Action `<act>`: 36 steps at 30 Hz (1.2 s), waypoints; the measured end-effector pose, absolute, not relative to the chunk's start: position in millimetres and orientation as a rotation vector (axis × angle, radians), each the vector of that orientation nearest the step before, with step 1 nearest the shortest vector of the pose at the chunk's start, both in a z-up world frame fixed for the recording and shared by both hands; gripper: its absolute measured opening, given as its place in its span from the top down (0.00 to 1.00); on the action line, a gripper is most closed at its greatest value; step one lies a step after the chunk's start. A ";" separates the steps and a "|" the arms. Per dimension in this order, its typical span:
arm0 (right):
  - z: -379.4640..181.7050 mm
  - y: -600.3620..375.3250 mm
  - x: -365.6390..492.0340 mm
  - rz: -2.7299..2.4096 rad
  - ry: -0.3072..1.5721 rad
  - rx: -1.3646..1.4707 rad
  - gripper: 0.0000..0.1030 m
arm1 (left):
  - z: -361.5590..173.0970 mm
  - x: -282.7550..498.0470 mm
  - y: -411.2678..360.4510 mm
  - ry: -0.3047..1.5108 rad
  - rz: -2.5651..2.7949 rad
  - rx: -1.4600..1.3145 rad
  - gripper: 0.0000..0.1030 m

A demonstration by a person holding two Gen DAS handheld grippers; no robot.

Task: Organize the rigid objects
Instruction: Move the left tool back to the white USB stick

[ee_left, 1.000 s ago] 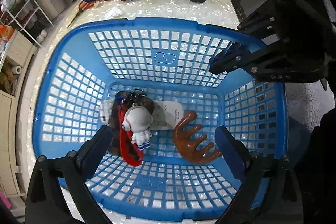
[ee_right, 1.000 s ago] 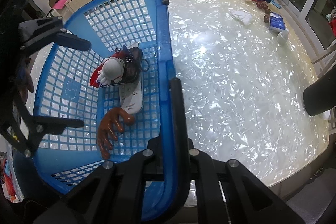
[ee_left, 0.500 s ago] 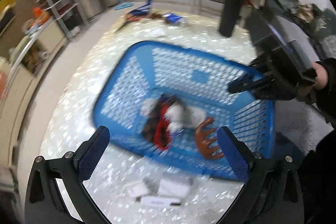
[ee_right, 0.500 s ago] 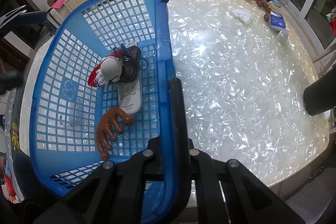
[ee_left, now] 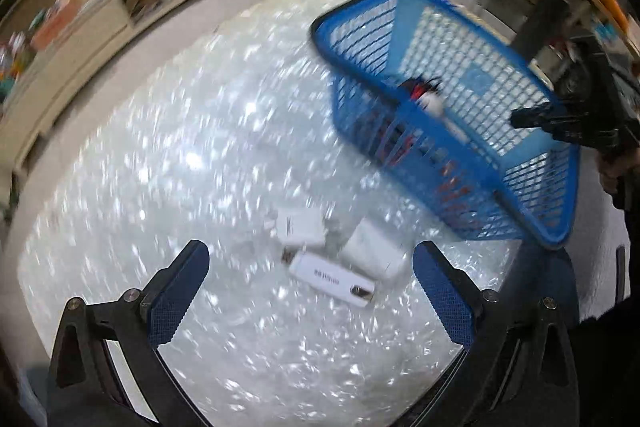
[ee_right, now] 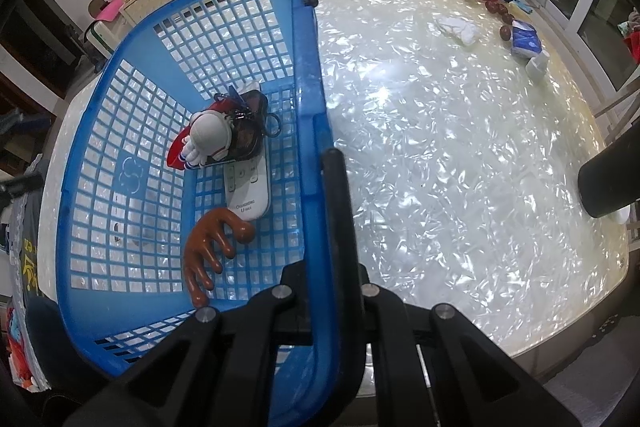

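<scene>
Pearly white tabletop (ee_left: 168, 163). Left gripper (ee_left: 308, 291) spread wide, empty, above white USB dongle (ee_left: 332, 279) and two white adapters (ee_left: 300, 227). Right gripper (ee_right: 320, 227) pinching blue basket (ee_right: 308, 107) rim; inside at 10 o'clock: brown antler (ee_right: 208, 247), remote (ee_right: 248, 191), astronaut figure (ee_right: 208, 139).

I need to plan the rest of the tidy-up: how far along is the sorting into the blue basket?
Partly done. The astronaut figure, white remote and brown antler piece already lie in the blue basket. The right tool is shut on the basket's rim, steadying it. The left tool is open and empty above three white items on the table, including a white stick. Those remain.
</scene>
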State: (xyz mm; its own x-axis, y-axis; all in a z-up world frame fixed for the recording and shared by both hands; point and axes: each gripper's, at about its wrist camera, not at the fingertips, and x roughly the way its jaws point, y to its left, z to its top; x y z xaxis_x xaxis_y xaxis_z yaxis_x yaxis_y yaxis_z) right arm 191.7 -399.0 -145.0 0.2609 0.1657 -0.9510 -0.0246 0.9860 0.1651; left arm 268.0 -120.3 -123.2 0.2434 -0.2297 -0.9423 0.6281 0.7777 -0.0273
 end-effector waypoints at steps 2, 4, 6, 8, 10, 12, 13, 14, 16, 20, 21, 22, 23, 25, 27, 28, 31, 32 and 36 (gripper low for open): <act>-144.9 -398.6 191.8 0.127 1.302 0.126 0.95 | -139.1 266.1 -111.9 1.227 -0.559 0.335 0.01; -144.7 -398.0 191.9 0.126 1.301 0.124 0.95 | -154.6 265.1 -105.6 1.266 -0.510 0.276 0.01; -144.6 -398.0 191.8 0.125 1.301 0.125 0.95 | -172.2 266.4 -98.9 1.315 -0.459 0.207 0.01; -144.5 -398.0 191.6 0.126 1.301 0.125 0.95 | -189.8 269.6 -89.9 1.362 -0.425 0.132 0.01; -144.6 -398.9 191.3 0.128 1.299 0.129 0.95 | -203.0 272.1 -78.4 1.381 -0.382 0.042 0.01; -144.7 -399.6 191.0 0.129 1.297 0.136 0.95 | -211.9 273.7 -70.7 1.394 -0.348 -0.023 0.01; -144.8 -399.9 191.2 0.129 1.297 0.136 0.95 | -216.6 274.3 -67.7 1.404 -0.331 -0.051 0.01; -144.7 -399.7 191.1 0.129 1.297 0.134 0.95 | -221.5 274.7 -66.2 1.416 -0.316 -0.067 0.01; -144.5 -399.4 190.9 0.129 1.297 0.132 0.95 | -228.9 275.0 -64.7 1.437 -0.303 -0.097 0.01; -144.5 -400.0 190.5 0.131 1.295 0.139 0.95 | -239.1 272.2 -69.6 1.445 -0.230 -0.055 0.01; -144.5 -400.2 190.4 0.131 1.295 0.140 0.95 | -241.7 271.7 -72.6 1.453 -0.217 -0.049 0.01; -144.5 -400.1 190.2 0.131 1.295 0.140 0.95 | -244.5 271.4 -75.1 1.462 -0.201 -0.044 0.01; -144.5 -400.3 190.5 0.132 1.295 0.139 0.95 | -245.5 271.2 -76.6 1.459 -0.198 -0.050 0.01; -144.5 -400.1 190.4 0.134 1.295 0.137 0.95 | -247.2 270.1 -81.1 1.446 -0.183 -0.046 0.01; -144.3 -400.3 190.5 0.136 1.295 0.135 0.95 | -248.0 271.2 -86.3 1.443 -0.173 -0.036 0.01; -144.3 -400.4 190.5 0.137 1.295 0.137 0.95 | -247.7 273.1 -88.6 1.444 -0.168 -0.024 0.01; -144.4 -400.8 190.7 0.137 1.294 0.139 0.95 | -248.6 277.6 -96.3 1.443 -0.147 -0.004 0.01; -144.5 -401.1 190.7 0.137 1.294 0.141 0.95 | -248.9 278.4 -97.8 1.444 -0.137 -0.001 0.01; -144.3 -401.1 190.7 0.138 1.294 0.140 0.95 | -250.0 284.2 -102.8 1.451 -0.070 0.034 0.01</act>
